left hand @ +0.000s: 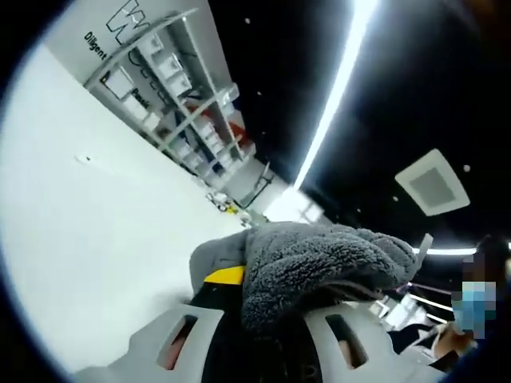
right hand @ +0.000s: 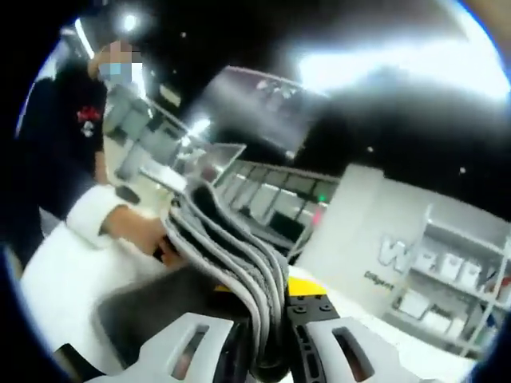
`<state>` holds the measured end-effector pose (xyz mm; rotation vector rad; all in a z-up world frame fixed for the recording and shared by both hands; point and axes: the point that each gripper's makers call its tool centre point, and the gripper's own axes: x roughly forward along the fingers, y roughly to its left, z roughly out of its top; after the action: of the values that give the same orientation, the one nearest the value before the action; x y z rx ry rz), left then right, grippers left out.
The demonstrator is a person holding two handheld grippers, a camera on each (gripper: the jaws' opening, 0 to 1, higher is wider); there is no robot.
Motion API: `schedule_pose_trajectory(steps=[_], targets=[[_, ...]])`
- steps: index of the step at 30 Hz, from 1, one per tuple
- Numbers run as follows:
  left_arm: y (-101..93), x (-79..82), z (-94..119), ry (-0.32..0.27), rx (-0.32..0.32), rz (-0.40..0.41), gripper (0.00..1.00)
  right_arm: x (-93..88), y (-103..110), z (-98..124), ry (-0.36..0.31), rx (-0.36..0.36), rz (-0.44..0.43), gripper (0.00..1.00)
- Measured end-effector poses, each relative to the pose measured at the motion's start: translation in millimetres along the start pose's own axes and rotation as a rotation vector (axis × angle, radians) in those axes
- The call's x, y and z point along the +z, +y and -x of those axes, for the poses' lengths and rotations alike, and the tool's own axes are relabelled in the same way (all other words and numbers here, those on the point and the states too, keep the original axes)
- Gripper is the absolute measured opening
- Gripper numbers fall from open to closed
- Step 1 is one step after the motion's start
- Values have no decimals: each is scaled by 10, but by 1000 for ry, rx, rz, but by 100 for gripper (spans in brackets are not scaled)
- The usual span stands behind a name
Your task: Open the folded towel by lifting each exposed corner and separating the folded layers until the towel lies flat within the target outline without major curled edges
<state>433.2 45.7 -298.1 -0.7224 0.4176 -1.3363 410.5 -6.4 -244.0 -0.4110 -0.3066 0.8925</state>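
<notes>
Up off the table, the left gripper and right gripper each clamp the grey towel; best to draw them apart evenly, keeping the edge taut before lowering.

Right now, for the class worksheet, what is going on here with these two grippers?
A person is working a grey fluffy towel with a hand-held gripper in each hand. The left gripper has its jaws closed on a bunched part of the towel, lifted so the view looks up at white shelving and the ceiling. The right gripper pinches several stacked folded layers of the towel. The towel is raised and not yet flat.
</notes>
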Motion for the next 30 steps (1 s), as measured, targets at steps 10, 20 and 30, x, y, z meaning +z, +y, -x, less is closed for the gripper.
schedule_pose_trajectory(steps=[10,20,30], targets=[[-262,-139,39,92,-110,-26,12,223,-37,-42,134,208,-271,3],[-354,-293,139,201,-150,-52,11,212,36,-87,286,318,-411,3],[-215,-419,176,224,-48,-137,12,-74,-10,-241,231,258,-365,4]])
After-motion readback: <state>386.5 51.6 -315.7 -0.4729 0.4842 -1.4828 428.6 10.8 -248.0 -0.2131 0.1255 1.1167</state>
